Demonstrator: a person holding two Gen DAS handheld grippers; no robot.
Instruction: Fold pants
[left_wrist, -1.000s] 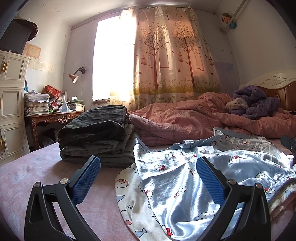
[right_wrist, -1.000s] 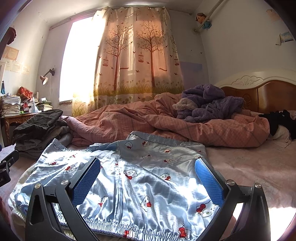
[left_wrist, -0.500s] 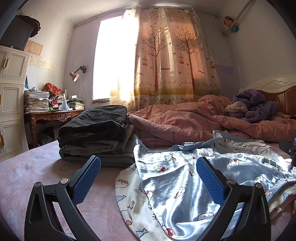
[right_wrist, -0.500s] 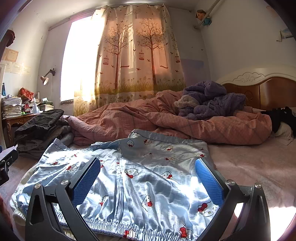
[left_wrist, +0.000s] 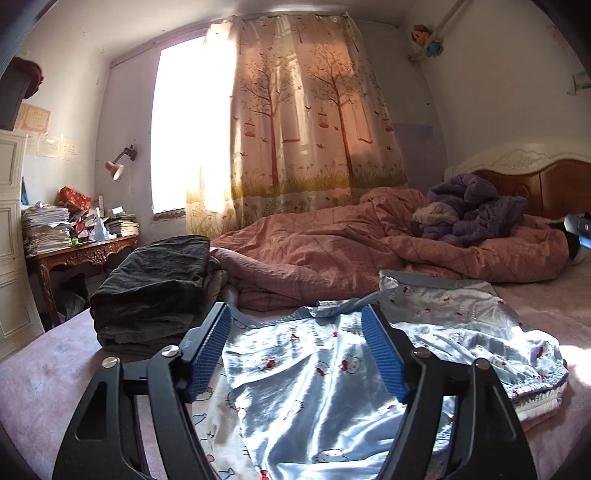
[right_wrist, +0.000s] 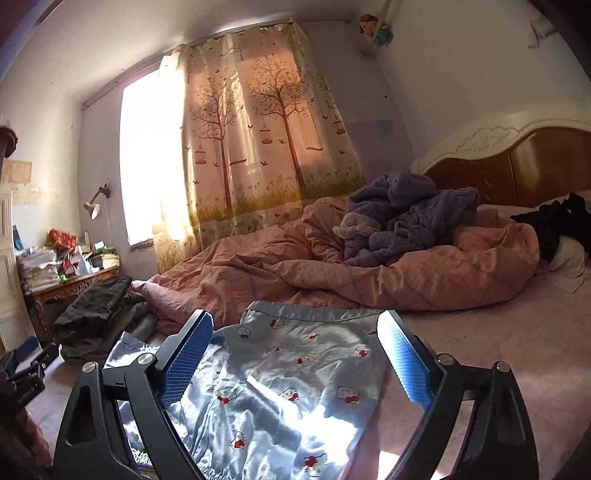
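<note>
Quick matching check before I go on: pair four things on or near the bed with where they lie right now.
Things:
1. blue pajama pants
2. purple robe
3. dark folded stack
4. stacked papers

Places:
A. on the desk by the window
B. on top of the pink quilt
C. spread flat, nearest both cameras
D. on the bed's left side, beside the pants

Pairs: 1-C, 2-B, 3-D, 4-A
</note>
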